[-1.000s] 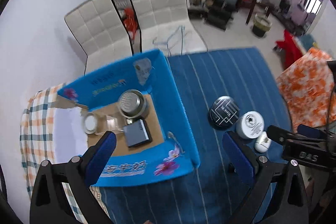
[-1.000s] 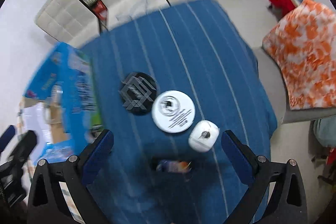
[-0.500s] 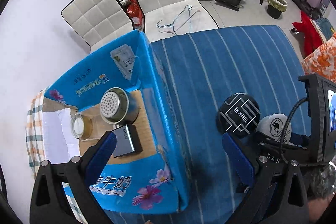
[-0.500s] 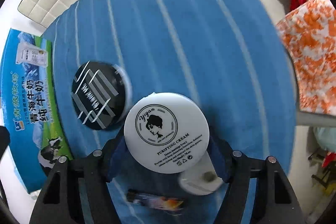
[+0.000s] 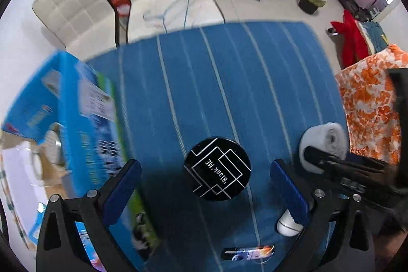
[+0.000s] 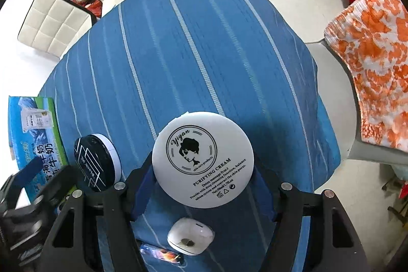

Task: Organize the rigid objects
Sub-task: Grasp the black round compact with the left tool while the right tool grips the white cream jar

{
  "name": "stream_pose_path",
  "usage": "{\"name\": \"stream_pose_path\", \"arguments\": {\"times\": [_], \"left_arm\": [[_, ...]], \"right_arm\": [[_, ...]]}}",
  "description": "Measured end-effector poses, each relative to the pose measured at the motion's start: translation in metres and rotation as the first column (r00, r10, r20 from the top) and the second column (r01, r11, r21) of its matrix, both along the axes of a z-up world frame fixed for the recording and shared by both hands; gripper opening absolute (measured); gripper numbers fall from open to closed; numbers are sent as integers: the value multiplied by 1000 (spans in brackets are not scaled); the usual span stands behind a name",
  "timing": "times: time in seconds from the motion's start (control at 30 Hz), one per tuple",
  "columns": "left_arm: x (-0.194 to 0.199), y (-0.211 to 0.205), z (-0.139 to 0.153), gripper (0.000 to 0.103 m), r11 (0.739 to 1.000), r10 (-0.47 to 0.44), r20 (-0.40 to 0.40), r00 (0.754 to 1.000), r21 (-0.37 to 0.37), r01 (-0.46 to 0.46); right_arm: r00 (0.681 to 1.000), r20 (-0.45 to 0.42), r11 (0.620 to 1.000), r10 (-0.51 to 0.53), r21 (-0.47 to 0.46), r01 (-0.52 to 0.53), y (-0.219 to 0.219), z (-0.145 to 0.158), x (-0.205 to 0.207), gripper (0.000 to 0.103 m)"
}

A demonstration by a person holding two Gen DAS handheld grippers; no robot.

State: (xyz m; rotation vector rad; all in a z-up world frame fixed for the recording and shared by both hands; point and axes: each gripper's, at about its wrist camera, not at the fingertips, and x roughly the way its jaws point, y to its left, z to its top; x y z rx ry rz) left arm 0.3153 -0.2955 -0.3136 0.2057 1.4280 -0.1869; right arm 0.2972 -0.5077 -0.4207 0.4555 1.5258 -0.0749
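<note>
Right wrist view: right tongs (image 6: 202, 189) clamped on white cream jar (image 6: 202, 159) above the blue striped bench (image 6: 204, 42), left tongs (image 5: 202, 188) wide open and empty, straddling black round tin (image 5: 217, 168) beside blue milk carton box (image 5: 84, 124).

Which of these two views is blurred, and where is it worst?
Left wrist view: motion blur smears the blue carton at the left edge, while the black tin stays readable. Right wrist view: sharp, with the white cream jar lettering legible in the right claw; both show fisheye bending.
</note>
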Motion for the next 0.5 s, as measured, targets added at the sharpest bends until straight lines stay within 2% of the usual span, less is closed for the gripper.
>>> {"name": "stream_pose_path", "arguments": {"times": [0.2, 0.23, 0.3, 0.4, 0.5], "left_arm": [[11, -2, -45, 99, 1000, 18, -100, 995, 24, -16], [12, -2, -47, 98, 1000, 23, -98, 995, 4, -23], [16, -6, -54, 97, 999, 23, -104, 994, 26, -20], [10, -11, -66, 88, 999, -9, -145, 989, 36, 15], [7, -8, -63, 88, 1000, -3, -113, 994, 7, 4]], "right_arm": [[1000, 7, 999, 31, -43, -30, 11, 2, 0, 73], [1000, 5, 999, 31, -43, -31, 16, 5, -2, 74], [999, 4, 998, 36, -57, -35, 18, 3, -2, 74], [999, -6, 995, 52, -81, -52, 20, -3, -1, 76], [999, -4, 994, 47, -101, -47, 23, -3, 0, 76]]}}
